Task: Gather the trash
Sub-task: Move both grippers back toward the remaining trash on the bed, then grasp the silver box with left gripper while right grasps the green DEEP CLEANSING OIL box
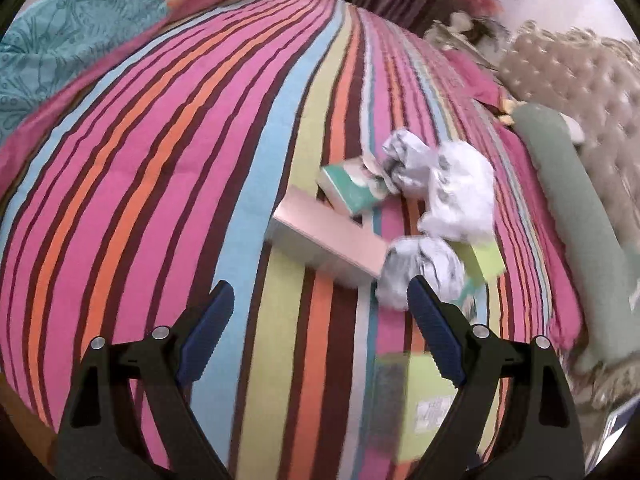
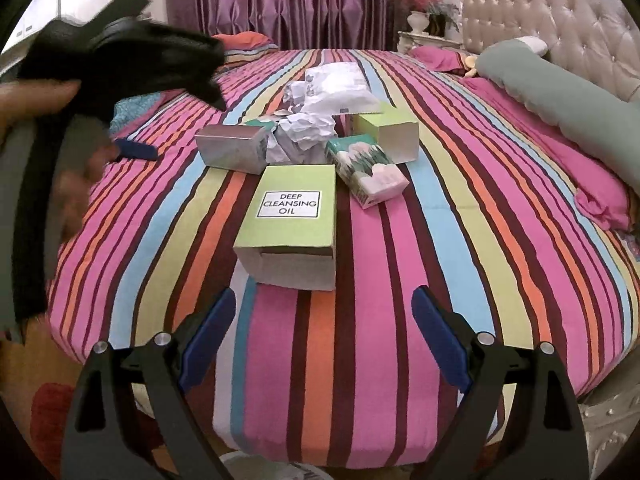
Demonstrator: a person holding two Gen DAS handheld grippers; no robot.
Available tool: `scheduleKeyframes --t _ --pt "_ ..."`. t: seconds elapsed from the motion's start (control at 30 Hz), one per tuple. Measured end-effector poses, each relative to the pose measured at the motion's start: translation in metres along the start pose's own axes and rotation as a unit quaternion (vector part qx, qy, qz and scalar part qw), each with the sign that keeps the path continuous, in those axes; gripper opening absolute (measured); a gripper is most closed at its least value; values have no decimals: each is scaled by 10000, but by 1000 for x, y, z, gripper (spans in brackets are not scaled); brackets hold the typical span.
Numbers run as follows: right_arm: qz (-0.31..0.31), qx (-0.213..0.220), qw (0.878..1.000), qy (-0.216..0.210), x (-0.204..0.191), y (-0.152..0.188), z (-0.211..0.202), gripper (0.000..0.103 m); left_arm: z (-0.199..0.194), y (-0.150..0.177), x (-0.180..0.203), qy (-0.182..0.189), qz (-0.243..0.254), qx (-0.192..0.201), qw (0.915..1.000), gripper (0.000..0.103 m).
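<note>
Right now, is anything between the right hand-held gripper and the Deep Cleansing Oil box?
Nothing visible. The right hand-held gripper is open, and only bare striped bedspread lies between its fingers and the Deep Cleansing Oil box. The other boxes and crumpled paper sit behind that box.

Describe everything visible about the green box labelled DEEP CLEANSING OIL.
The green box looks like thin cardboard: a lime-green top face with a white, black-bordered label, and pale uncoloured inside. It lies flat on the striped bedspread, its near end open with a flap folded in. It is nearest the right gripper, whose jaws stand open, not touching it.
</note>
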State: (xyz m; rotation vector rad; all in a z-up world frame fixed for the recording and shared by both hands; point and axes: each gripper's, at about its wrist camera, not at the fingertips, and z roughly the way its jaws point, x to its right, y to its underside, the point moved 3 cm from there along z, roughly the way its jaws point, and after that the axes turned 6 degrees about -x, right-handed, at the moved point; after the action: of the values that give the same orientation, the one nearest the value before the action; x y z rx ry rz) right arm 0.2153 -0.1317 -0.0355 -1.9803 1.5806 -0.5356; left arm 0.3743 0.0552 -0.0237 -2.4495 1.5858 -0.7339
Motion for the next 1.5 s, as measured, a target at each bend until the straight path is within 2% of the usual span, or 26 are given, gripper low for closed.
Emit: scheduleKeyframes --t 0.2,0.5,0.73,0.83,0.9,0.93,1.0,1.13,1.33,1.4,1.43,1.5 --pt "-94 47 9999 8 1 -4 7 85 23 -16 9 -8 -740 -257 9969 86" --pt "-542 112 9985 29 -9 -13 21 85 50 -33 26 -540 -563 -519 9956 86" --pt "-679 143 9976 32 -13 -21 32 85 73 -38 20 -939 -618 -872 9898 86" --pt "-638 107 9979 -72 -16 -24 34 85 81 -31 8 -633 -966 -1031 9879 86" --pt "-555 81 9983 -130 -18 -26 37 85 83 -29 7 -524 -950 -1029 9888 83" --pt "-483 64 9987 -158 -18 -27 38 85 82 -28 8 -453 -869 -986 9903 79" --pt "-322 29 9993 -204 -19 -27 38 85 80 -25 12 -337 -691 -917 9928 63" --pt "62 -3 9997 -257 -22 -28 42 85 73 -22 12 -139 -526 -837 9950 53" --pt "-50 18 9998 186 -31 -32 57 84 63 -21 3 115 -334 -707 9969 41" --pt "-46 4 9996 281 -30 -33 61 74 61 -24 -1 131 -294 -672 9972 37" --pt "-16 -17 9997 249 -29 -32 61 66 59 -23 -3 163 -282 -656 9973 37" --pt "133 7 9996 263 -24 -31 58 66 57 -21 -7 217 -269 -641 9973 35"
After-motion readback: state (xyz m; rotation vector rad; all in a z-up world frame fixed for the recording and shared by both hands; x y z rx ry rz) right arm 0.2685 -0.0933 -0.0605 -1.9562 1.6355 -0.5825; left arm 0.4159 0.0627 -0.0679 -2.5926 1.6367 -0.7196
